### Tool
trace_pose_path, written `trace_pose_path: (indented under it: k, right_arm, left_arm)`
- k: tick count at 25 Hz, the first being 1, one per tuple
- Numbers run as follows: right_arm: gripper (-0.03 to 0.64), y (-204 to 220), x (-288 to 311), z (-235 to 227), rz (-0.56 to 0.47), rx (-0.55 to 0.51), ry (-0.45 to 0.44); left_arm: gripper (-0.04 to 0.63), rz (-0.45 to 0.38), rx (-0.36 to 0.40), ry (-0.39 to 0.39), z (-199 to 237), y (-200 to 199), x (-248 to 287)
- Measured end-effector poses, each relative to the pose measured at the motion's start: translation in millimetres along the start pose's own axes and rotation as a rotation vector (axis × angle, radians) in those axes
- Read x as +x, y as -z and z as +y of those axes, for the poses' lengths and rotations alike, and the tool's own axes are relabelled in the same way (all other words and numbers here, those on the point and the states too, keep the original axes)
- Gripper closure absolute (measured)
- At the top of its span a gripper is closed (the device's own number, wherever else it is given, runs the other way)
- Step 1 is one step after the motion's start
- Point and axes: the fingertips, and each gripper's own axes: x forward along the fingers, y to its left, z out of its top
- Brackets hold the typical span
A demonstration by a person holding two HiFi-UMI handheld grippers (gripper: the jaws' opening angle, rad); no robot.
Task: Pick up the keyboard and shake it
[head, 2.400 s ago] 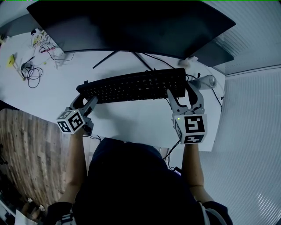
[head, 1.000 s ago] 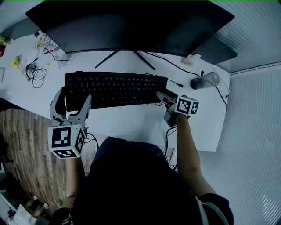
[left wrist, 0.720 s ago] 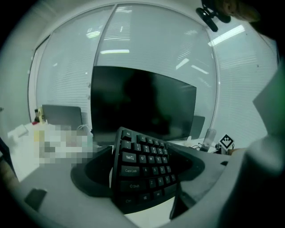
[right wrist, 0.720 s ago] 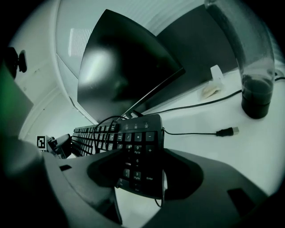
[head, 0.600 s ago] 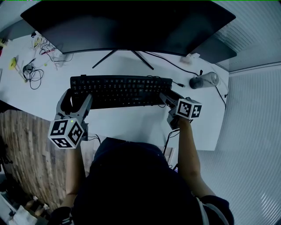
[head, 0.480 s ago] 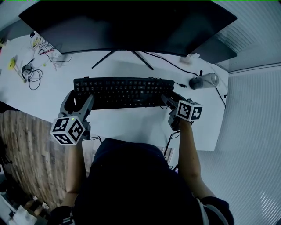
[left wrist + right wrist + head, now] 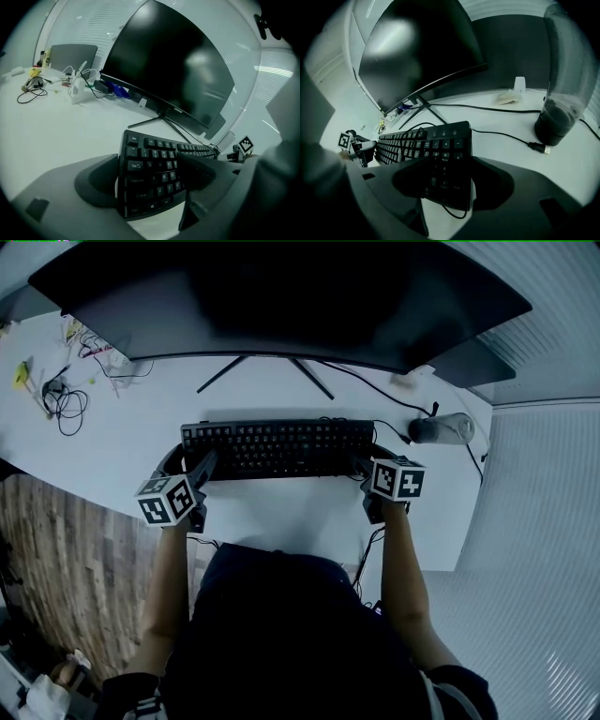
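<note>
Black plastic full-size keyboard [image 7: 277,448] | long axis runs left-right between my hands | my left gripper [image 7: 188,463] pinches its left end, right gripper [image 7: 370,462] its right end.

Cool bluish cast, dim overall. Soft glare patch on monitor [image 7: 187,65]. Both gripper views fisheye, corners black; my fingers [image 7: 93,180] blurred up close.

A dark monitor [image 7: 281,296] spans the white tabletop's [image 7: 112,442] back, bottle [image 7: 441,428] at right, tangled cables [image 7: 58,401] at left.
</note>
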Motion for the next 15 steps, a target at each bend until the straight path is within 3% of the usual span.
trace_pose_path:
  k: [11,15]
  right_arm:
    - [0.337,-7,24,-12,0.027,0.034,-0.002]
    - [0.336,-12,16,-12,-0.025,0.035,0.062]
  left_arm:
    - [0.227,0.108,0.048,-0.076,9,10,24]
    - [0.227,0.106,0.059,-0.113,11,7,23]
